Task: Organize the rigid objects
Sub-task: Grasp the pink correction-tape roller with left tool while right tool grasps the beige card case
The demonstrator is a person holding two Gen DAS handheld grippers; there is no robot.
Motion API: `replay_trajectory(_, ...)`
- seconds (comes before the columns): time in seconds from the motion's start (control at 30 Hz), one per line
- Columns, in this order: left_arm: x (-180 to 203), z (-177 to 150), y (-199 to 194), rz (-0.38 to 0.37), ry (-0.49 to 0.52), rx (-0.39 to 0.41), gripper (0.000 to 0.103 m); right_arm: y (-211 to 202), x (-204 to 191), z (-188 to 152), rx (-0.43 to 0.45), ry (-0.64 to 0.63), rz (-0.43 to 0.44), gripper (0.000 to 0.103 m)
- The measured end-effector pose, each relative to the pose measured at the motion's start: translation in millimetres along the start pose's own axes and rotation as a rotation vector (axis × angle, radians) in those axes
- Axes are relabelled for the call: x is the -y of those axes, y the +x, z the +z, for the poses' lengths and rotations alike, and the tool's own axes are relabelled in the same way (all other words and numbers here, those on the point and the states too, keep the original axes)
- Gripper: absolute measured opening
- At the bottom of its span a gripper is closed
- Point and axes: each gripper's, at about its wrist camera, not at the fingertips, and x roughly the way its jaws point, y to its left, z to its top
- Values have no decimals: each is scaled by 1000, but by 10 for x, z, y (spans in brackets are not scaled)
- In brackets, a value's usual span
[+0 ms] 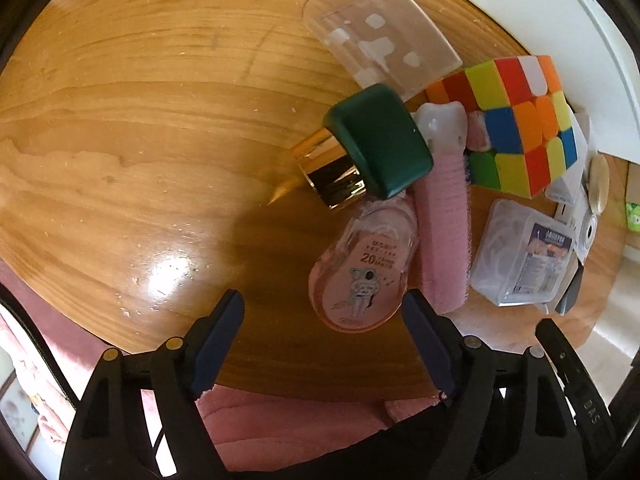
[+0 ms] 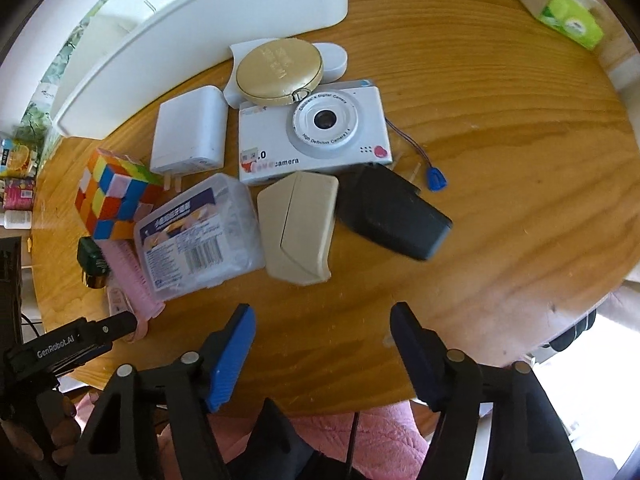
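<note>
The left black plastic two-finger gripper (image 1: 322,344) fills the bottom of its frame, with 2 dark navy pads and 4 round silver pivot pins on its angular arms. The right black plastic gripper (image 2: 322,354) looks the same, but its left-hand pad is bright blue. At the lower left of the right view, white "GenRobot.AI" lettering marks a black finger. Pink quilted clothing (image 1: 280,424) shows beneath both.

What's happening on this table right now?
A person holds a gripper in each hand over a wooden table piled with small items. The left gripper, open and holding nothing, hovers by a pink clear case. The right gripper, also open and holding nothing, is above bare wood near a beige case and a floss-pick box. A white bin stands behind the pile.
</note>
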Motion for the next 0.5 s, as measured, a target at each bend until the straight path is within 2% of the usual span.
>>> replay_trajectory(0.1, 35, 44, 57, -2, -6, -6, 83, 96, -20, 109, -21, -17, 2, 67)
replay_trajectory(0.17, 27, 84, 100, -4, -13, -17, 77, 146, -38, 173, -35, -31, 4, 65)
replay_trajectory(0.37, 5, 194, 163, 18, -29, -15, 75, 271, -110, 450, -59, -71, 2, 57)
replay_trajectory(0.5, 116, 304, 198, 27, -33, -8, 69, 317, -166, 572, -69, -82, 7, 51)
